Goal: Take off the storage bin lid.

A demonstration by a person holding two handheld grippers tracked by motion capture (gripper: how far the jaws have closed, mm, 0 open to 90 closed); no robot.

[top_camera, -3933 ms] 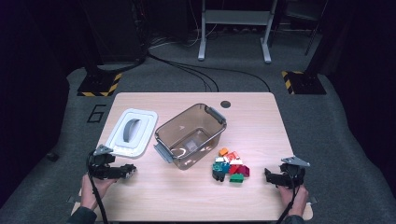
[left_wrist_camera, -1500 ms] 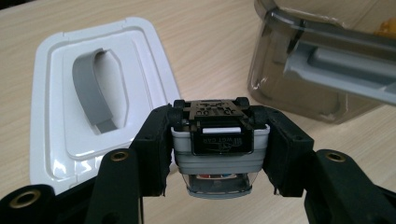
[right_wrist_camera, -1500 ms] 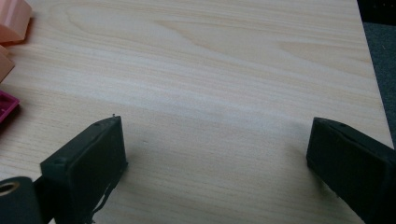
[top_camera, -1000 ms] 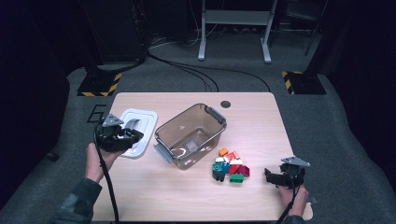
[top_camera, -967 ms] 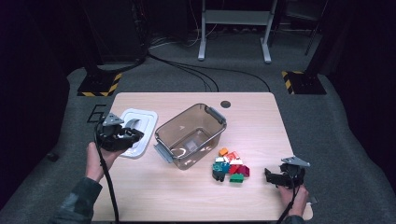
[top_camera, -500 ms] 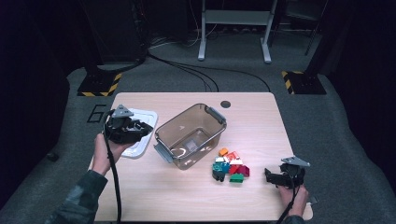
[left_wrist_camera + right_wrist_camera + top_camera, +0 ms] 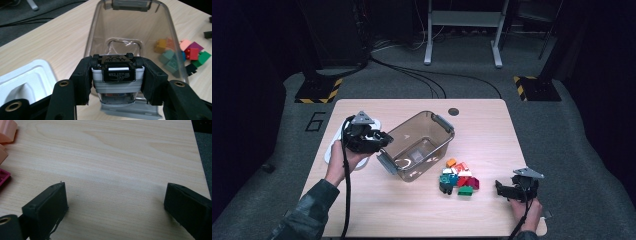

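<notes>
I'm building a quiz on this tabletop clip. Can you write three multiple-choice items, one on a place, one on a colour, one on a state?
1. Where is the pile of toy blocks?
A. inside the clear bin
B. on the table beside the clear bin
C. on the white lid

2. What colour is the lid?
A. white
B. red
C. green

3. The left hand-held gripper is
A. open, empty
B. shut on a small toy car
C. shut on the lid

Answers: 1 B, blocks lie outside the clear bin; 2 A, its surface is white; 3 B, its jaws clamp the small toy car.
</notes>
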